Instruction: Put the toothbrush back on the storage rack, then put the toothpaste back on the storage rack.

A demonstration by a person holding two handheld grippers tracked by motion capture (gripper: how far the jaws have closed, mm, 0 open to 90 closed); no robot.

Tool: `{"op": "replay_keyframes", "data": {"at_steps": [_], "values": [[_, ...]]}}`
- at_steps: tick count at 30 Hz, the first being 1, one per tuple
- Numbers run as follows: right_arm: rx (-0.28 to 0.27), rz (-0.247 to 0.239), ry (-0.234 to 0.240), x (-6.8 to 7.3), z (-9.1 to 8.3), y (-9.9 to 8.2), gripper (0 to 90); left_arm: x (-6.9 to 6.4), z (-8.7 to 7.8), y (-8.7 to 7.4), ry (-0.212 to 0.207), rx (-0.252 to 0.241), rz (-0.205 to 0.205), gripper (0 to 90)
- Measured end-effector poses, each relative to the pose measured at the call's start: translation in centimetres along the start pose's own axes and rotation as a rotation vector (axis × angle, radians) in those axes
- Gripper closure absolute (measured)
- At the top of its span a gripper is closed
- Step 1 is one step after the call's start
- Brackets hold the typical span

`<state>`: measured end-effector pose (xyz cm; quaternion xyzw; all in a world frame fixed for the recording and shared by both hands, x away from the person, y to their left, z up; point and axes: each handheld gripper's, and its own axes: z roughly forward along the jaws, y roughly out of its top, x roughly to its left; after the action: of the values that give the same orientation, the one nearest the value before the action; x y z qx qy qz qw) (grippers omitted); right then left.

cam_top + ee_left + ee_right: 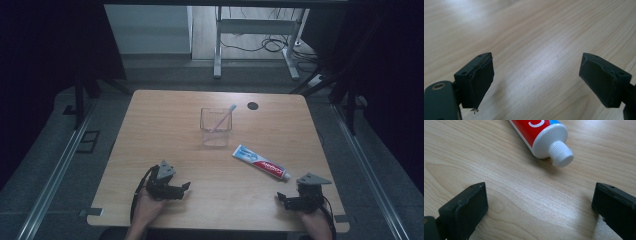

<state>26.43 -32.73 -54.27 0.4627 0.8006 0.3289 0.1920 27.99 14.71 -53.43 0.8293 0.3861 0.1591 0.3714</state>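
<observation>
Toothpaste tube (539, 135) body cut off by top edge.

Wooden table (165, 120) | toothpaste tube (261, 162) just ahead of my right fingers | clear cup (215, 128) farther ahead, centre | dark round spot (253, 105), maybe a hole, beyond.

The high view is dim and bluish, black at its sides; the pale wooden bench (170, 130) shows soft glare close up, its far grain blurred.
</observation>
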Motion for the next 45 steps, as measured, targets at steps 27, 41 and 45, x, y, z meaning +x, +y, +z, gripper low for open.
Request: {"op": "replay_keyframes", "data": {"at_steps": [27, 41, 45], "values": [[0.026, -0.032, 0.094, 0.6, -0.9, 1.3, 13.8, 0.5, 0.7, -0.7, 0.022, 0.068, -0.029, 13.0], [0.03, 0.04, 0.158, -0.6, -2.4, 4.5, 30.5, 0.5, 0.7, -0.7, 0.024, 0.067, -0.032, 13.0], [0.043, 0.01, 0.133, -1.2, -2.1, 6.0, 45.7, 0.5, 0.7, -0.7, 0.025, 0.067, -0.032, 13.0]]}}
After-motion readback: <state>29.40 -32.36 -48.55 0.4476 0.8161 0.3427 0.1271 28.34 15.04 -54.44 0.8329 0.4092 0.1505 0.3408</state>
